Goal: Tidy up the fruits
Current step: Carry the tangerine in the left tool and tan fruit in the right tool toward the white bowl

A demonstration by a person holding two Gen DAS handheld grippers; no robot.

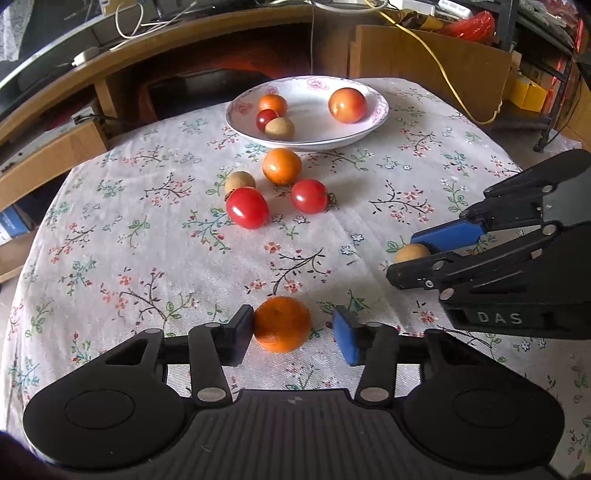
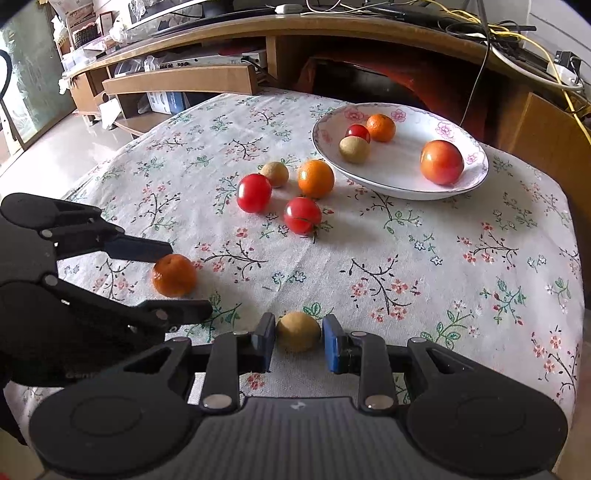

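Floral tablecloth (image 1: 147,258), wooden desk (image 2: 332,33), yellow cable (image 1: 443,70).

Table: we see a table covered by a white cloth (image 2: 424,258) with small flowers.
Plate: a white plate (image 2: 476,177) with pink flowers stands at the far side.
Middle group: one orange (image 2: 316,178), two red tomatoes (image 2: 253,193) and one small brown fruit (image 2: 275,174) lie together near the plate.
Near edge: we see a mandarin (image 1: 282,324) and another brown fruit (image 2: 298,331), well apart.

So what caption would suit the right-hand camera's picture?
Right gripper pinches a small tan fruit while the left gripper straddles a mandarin on the floral tablecloth.
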